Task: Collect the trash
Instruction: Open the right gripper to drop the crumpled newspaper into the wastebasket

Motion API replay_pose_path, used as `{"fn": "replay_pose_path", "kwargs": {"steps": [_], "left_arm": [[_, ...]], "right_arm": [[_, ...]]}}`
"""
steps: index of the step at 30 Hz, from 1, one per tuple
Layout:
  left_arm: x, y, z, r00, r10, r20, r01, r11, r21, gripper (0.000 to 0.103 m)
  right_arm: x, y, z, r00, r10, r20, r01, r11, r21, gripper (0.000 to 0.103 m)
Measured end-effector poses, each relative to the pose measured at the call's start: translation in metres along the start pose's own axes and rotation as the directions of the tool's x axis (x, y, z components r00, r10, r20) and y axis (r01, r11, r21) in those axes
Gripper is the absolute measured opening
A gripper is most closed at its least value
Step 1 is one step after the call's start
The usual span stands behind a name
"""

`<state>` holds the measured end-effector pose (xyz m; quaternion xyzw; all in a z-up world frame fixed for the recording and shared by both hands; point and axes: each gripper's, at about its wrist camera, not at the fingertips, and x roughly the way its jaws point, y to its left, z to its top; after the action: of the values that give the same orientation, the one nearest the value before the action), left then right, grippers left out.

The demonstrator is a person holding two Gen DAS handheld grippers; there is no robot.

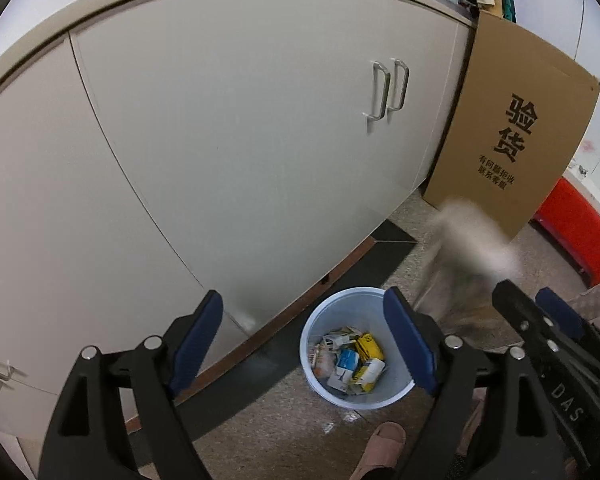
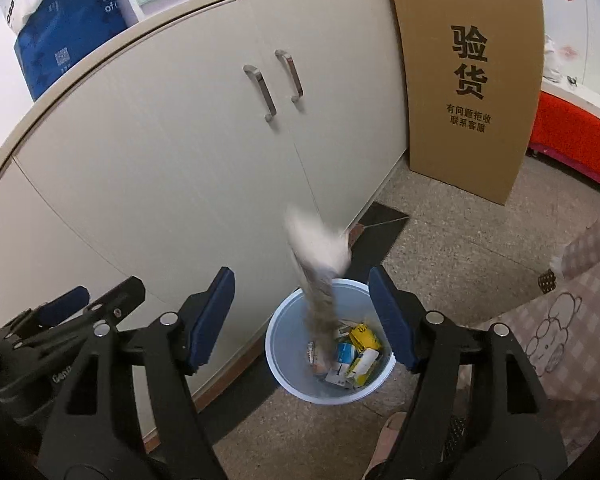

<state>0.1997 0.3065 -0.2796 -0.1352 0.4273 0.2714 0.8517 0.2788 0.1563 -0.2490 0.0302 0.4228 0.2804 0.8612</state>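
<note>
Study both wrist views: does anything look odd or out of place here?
Yes: a blurred pale piece of trash is in mid-air above the blue bin, held by neither open gripper. It smears into a streak, apparently falling. Nothing looks spilled beside the bin.

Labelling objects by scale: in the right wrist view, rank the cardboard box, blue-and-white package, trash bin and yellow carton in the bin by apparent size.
1. cardboard box
2. and 3. trash bin and blue-and-white package, unsure: look alike, package cropped by the frame
4. yellow carton

Black tongs (image 1: 308, 344); blue pads (image 1: 198, 338); silver screws; pink slipper (image 1: 382, 446).
</note>
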Motion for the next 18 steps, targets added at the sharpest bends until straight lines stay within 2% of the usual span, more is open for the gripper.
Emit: {"fn": "replay_pose_path", "kwargs": {"steps": [11,18], "left_arm": [[-0.03,-0.01,-0.002,1.0,-0.009,0.023,0.008,0.999,0.034,0.081],[-0.075,-0.019,-0.001,0.996,-0.058,0.07,0.055,0.998,0.039,0.081]], "right_arm": [[-0.037,-0.012,-0.009,0.999,-0.022,0.038,0.02,0.999,0.034,0.069],[-0.092,-0.011,-0.002,0.994,-0.052,0.101,0.049,0.998,0.027,0.07]]}}
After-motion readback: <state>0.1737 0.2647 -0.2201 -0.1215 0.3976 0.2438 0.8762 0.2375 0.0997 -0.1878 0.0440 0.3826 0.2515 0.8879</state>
